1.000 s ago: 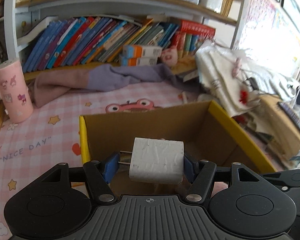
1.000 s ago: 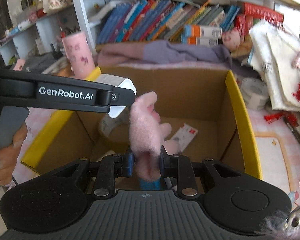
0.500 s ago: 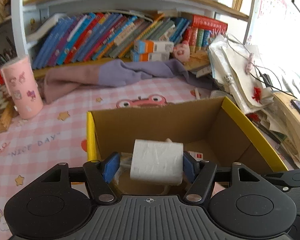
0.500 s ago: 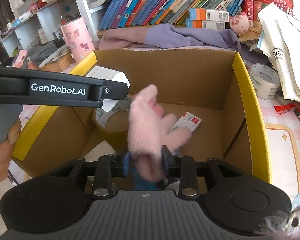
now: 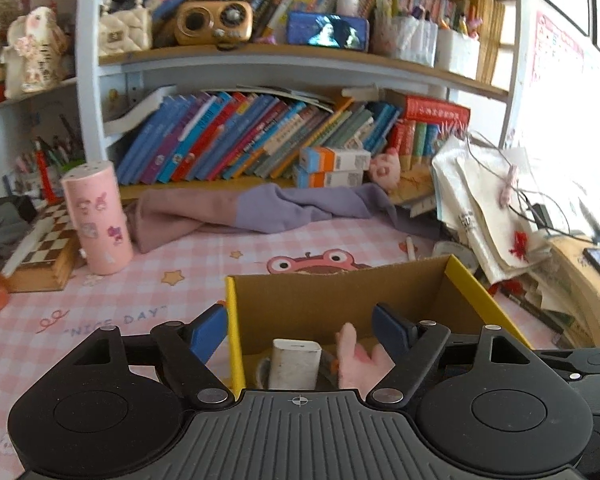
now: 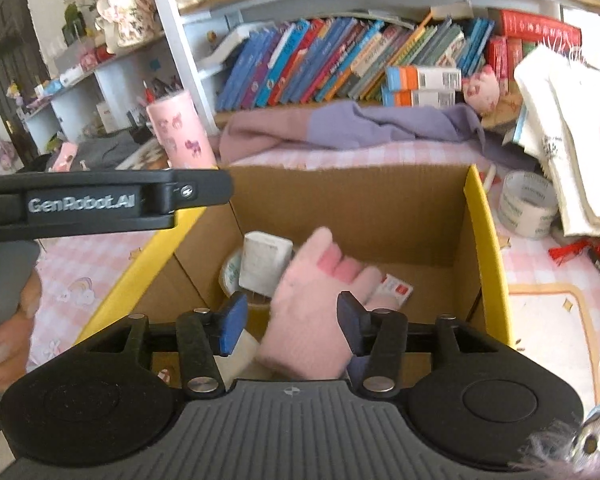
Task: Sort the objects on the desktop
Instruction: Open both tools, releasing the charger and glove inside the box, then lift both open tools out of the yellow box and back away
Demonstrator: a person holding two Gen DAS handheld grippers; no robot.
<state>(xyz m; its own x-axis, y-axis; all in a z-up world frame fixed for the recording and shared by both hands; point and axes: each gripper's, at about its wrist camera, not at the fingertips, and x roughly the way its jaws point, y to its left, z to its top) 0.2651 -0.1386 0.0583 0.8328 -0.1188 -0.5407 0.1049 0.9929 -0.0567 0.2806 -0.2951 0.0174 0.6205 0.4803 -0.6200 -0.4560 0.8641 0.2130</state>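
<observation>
A white charger block point(image 6: 265, 264) stands tilted inside the yellow-rimmed cardboard box point(image 6: 485, 240), ahead of the right tongs point(image 6: 290, 322), while a fuzzy pink paw-shaped plush point(image 6: 320, 304) lies loose between their opening blue pads.

Black ribbed gripper bodies w/ blue pads point(image 5: 208, 330), silver screws, white "GenRobot.AI" lettering, slightly blurred, on left gripper point(image 6: 204, 192).

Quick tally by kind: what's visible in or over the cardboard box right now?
White charger block: 1
Pink plush toy: 1
Tape roll: 1
Red-and-white small pack: 1
Total: 4. The bits under the plush are too hidden to count.
</observation>
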